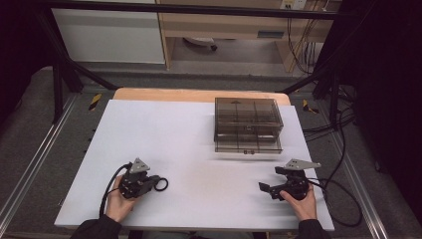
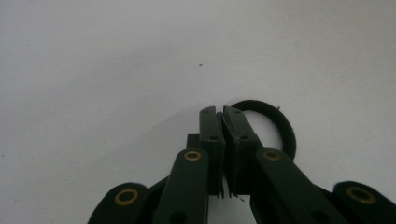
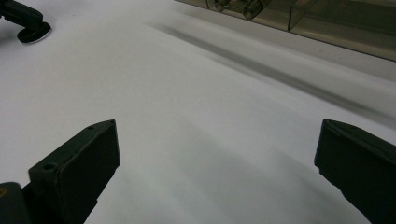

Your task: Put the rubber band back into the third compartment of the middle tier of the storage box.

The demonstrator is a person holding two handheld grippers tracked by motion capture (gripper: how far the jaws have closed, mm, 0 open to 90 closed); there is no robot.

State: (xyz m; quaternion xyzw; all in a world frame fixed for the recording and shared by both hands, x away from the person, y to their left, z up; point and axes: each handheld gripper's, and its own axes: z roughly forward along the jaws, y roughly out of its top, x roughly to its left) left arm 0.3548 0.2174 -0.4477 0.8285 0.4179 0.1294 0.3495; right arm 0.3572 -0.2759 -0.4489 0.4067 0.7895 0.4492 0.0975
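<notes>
L gripper (image 1: 149,180) sits low on the white table (image 1: 199,149), near its front left corner. Jaws pressed together on the rim of a black ring (image 1: 160,184); in the L gripper view the ring (image 2: 275,122) is half hidden behind the jaws, so the exact pinch point is hard to see. R gripper (image 1: 271,181) is near the front right, well apart, jaws spread wide w/ nothing between. Behind it, a smoky see-through box (image 1: 248,124); contents unclear, and it's cut off at the top of the R gripper view.
</notes>
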